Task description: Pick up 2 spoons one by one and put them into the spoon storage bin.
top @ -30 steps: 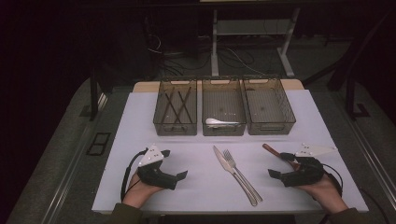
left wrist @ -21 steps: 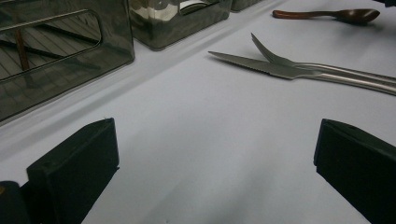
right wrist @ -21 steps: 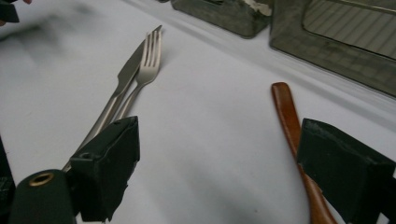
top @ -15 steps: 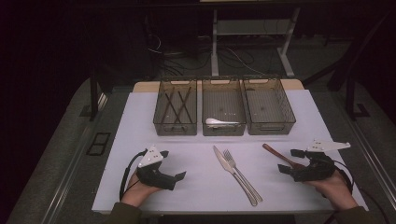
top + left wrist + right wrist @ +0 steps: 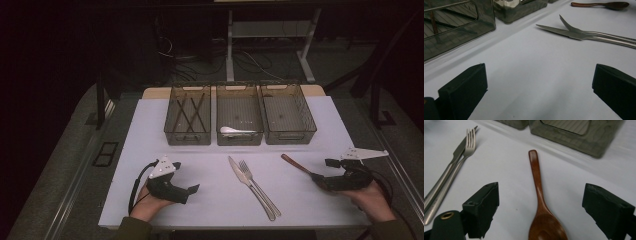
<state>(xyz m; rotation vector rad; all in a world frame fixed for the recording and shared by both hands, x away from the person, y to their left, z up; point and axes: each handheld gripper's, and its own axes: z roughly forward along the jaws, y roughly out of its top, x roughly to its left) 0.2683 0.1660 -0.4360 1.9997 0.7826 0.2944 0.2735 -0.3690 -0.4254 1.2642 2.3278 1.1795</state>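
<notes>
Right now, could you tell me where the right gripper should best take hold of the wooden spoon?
Probably the slim handle just above the bowl of the wooden spoon. It lies flat between the open right gripper, so come from above, closing across the handle's narrow width.

No readable text, label, brand, number or sign appears on the bins, cutlery, grippers or table in any view.

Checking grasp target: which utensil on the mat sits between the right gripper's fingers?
The wooden spoon: brown, bowl toward the right gripper, between its open fingers. The knife and fork are metal, mid-mat.
</notes>
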